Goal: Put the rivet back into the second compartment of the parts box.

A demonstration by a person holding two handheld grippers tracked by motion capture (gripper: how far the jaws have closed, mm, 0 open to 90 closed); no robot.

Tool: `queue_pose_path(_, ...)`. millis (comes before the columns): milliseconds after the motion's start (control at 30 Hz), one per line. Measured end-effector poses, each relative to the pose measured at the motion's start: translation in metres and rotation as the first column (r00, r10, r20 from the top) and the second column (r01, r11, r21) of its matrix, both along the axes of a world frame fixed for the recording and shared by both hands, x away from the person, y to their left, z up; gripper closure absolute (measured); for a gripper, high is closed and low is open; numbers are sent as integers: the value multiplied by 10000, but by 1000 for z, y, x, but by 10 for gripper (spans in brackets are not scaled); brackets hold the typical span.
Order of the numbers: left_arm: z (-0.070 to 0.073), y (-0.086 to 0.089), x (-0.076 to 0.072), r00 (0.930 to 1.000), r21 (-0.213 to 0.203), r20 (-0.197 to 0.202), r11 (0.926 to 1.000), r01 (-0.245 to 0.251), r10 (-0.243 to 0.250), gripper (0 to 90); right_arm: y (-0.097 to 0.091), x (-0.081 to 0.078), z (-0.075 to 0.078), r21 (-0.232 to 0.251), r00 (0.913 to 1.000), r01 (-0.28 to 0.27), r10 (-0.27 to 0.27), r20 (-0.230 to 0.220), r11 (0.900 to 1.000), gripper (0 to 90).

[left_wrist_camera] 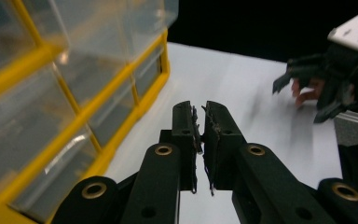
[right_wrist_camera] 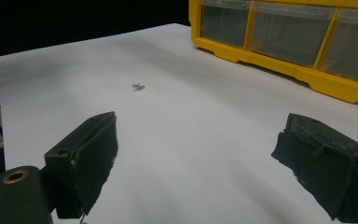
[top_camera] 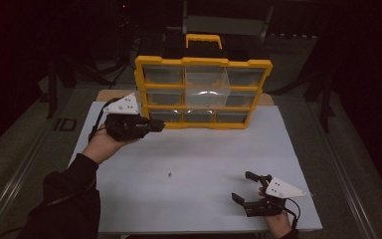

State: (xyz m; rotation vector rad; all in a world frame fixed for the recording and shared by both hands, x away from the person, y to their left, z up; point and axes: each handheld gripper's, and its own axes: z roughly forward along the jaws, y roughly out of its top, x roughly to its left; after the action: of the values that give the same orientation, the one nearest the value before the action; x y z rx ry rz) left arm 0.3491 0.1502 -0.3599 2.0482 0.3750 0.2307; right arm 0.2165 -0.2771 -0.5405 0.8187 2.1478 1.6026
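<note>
Left gripper [top_camera: 160,124] is up off the table right beside the lower left corner of the yellow drawer organizer [top_camera: 202,92], jaws pressed together. From the left gripper view there's only a sliver of a gap between the pads, and whether something tiny is pinched in there I can't tell. Right gripper [top_camera: 246,186] rests low near the front right corner of the white table [top_camera: 189,149], jaws spread wide with nothing between them.

And there, on its own in the middle of the table, a small metal part [top_camera: 170,174], possibly a screw; too small to say for sure. It looks light, hard and rather slick, the sort of piece that skids or flicks away if the pads come in unevenly. Best bet, I'd say, is a pinch straight down across its narrow width, right at the fingertips.

The organizer's clear plastic drawers [left_wrist_camera: 98,70] look stiff but thin-walled, and their fronts offer little to grip; the yellow frame is the sturdy part.

Room to work? Plenty. Bare tabletop lies all round the part and the two grippers are well apart. The tight spot is the organizer's front edge, just beside the left gripper, and the table's front edge close to the right one.
</note>
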Motion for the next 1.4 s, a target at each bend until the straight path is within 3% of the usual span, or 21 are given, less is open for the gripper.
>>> queue_pose_path(33,12,-3,2,9998,3,165,10000,83,-83,823,0,0,0,13,10000,1,-1,1,10000,110)
queue_pose_path(200,39,-6,9,9986,-219,518,9997,129,-118,823,-1,0,0,43,10000,22,-22,37,10000,110)
queue_pose_path(567,88,-26,30,9953,-480,941,9985,270,-224,823,0,1,0,48,10000,-7,7,-16,10000,110)
queue_pose_path(933,106,-58,50,9957,-1017,892,9942,350,-259,823,-1,0,0,50,10000,-12,11,33,10000,110)
queue_pose_path(1067,109,-65,55,9956,-1523,816,9866,591,-471,823,0,0,0,27,10000,-25,25,17,10000,110)
queue_pose_path(1167,110,-72,59,9948,-1682,768,9826,789,-667,823,0,0,0,44,10000,-23,23,7,10000,110)
queue_pose_path(1400,105,-90,68,9962,-1593,577,9844,743,-659,822,-1,0,0,75,10000,-22,21,31,10000,110)
